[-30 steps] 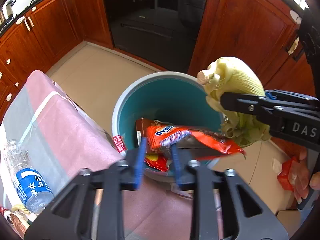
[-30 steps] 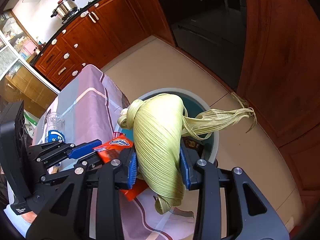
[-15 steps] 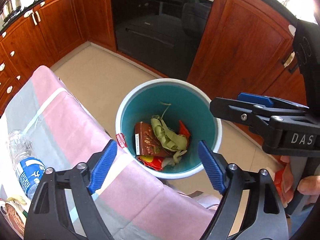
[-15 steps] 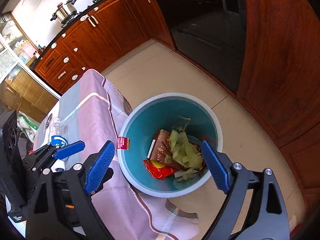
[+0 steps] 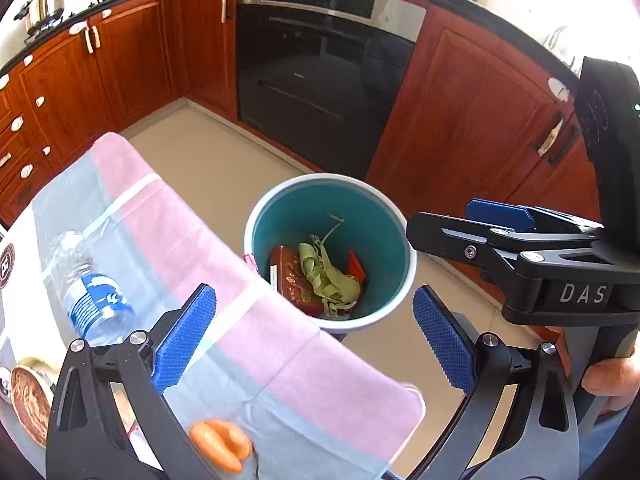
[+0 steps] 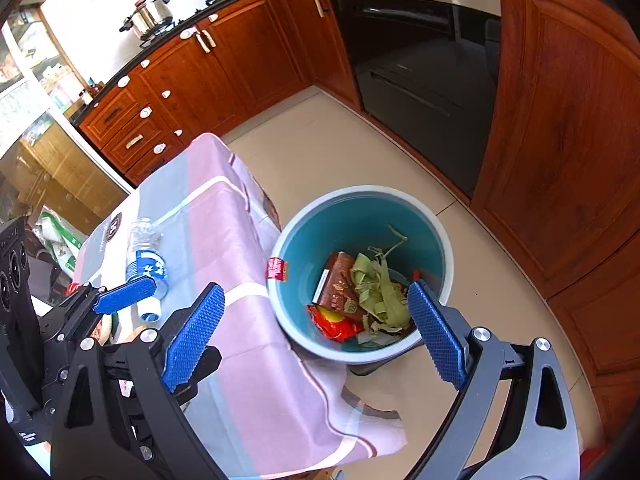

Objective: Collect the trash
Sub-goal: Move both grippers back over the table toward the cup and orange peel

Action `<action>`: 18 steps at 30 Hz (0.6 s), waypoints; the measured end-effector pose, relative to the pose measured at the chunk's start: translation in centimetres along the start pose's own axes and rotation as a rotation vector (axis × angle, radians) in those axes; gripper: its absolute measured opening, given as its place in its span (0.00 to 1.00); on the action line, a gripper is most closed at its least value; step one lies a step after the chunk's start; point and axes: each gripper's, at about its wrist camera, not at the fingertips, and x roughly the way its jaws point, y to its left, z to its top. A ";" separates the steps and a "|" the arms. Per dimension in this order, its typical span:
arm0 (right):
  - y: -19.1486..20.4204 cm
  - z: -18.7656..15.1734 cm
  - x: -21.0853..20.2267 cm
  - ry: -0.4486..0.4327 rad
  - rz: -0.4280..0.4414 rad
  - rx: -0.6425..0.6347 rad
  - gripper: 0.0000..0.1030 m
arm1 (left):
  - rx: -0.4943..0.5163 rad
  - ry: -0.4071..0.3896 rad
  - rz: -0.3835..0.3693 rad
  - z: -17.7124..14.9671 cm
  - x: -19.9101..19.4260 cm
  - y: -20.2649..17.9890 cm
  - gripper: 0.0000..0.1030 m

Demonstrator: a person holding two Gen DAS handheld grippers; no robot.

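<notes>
A teal bin with a white rim (image 5: 404, 280) (image 6: 446, 240) stands on the floor beside the table. In it lie green corn husks (image 5: 328, 276) (image 6: 378, 288), a brown packet (image 5: 290, 276) (image 6: 338, 284) and a red wrapper (image 6: 334, 326). My left gripper (image 5: 316, 334) is open and empty above the table edge. My right gripper (image 6: 316, 336) is open and empty above the bin's near side; it also shows in the left wrist view (image 5: 480, 226). A clear plastic bottle with a blue label (image 5: 94, 300) (image 6: 146, 264) lies on the table.
A pink and grey cloth (image 5: 240, 300) (image 6: 224, 216) covers the table. Carrots (image 5: 220, 444) and a round brown thing (image 5: 28, 400) lie at the near table end. Wooden cabinets (image 5: 472, 128) and an oven (image 5: 320, 76) stand beyond the beige floor.
One second ago my left gripper held an orange snack wrapper and my right held corn husk over the bin. Both opened; the trash dropped in. Both grippers have since risen and drawn back.
</notes>
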 end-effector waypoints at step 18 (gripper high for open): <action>11.7 -6.4 0.7 0.099 0.083 -0.143 0.90 | -0.218 -0.042 0.013 -11.5 -8.7 10.4 0.96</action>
